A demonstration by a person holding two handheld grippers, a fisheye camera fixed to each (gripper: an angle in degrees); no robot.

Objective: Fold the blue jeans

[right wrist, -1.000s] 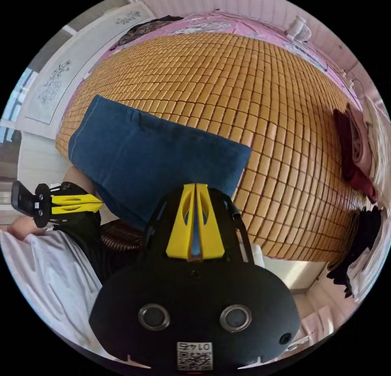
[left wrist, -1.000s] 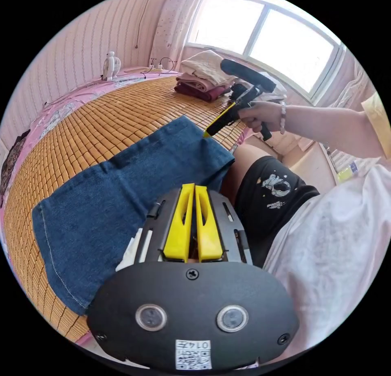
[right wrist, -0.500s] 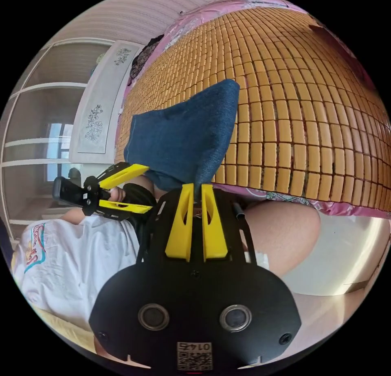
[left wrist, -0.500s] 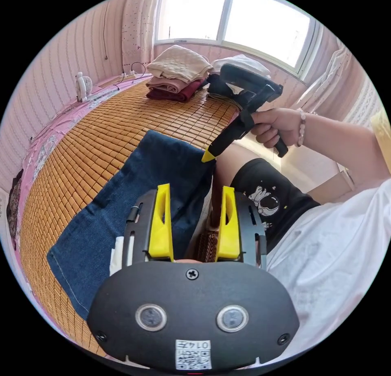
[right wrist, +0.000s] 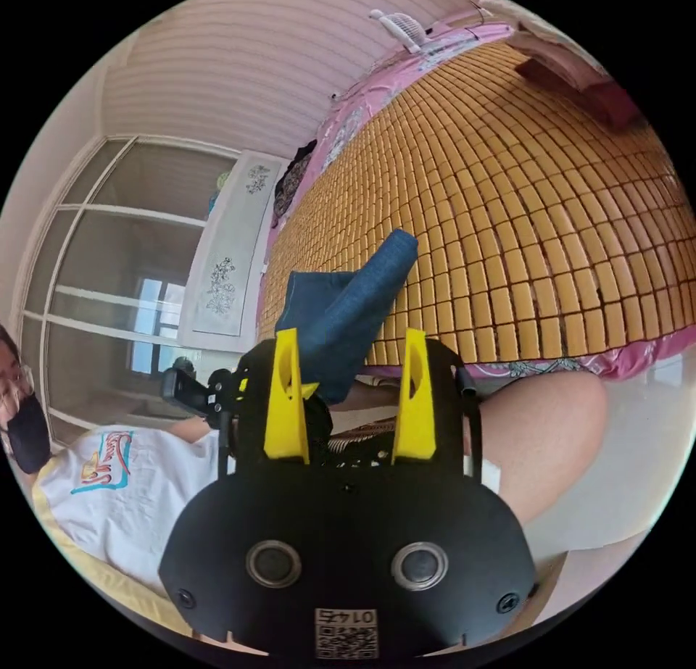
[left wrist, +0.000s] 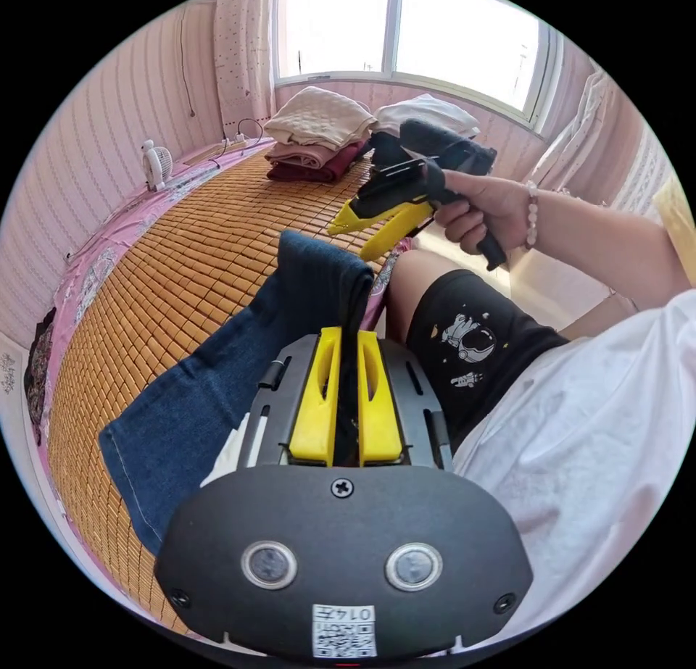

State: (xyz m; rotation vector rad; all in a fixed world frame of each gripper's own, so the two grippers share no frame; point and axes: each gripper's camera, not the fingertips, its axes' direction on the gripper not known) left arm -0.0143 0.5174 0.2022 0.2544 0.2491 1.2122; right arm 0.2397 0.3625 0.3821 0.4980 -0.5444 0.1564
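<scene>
— Jaw state?
— Left gripper (left wrist: 346, 335) clamped on the blue jeans (left wrist: 217, 379), which lie on the bamboo mat (left wrist: 181, 256); right gripper (right wrist: 348, 343) jaws apart, holding nothing.
— Obscured?
— The pinched edge between the jaws; the jeans' near end behind the housing.

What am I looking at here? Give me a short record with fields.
Place: bed with a bamboo mat
Garment: blue jeans, partly folded, lying near the mat's edge
Left gripper: shut on a raised fold of the jeans
Right gripper: open, held in a hand above the jeans, touching nothing
Also there: folded clothes stacked by the window; small fan
</scene>
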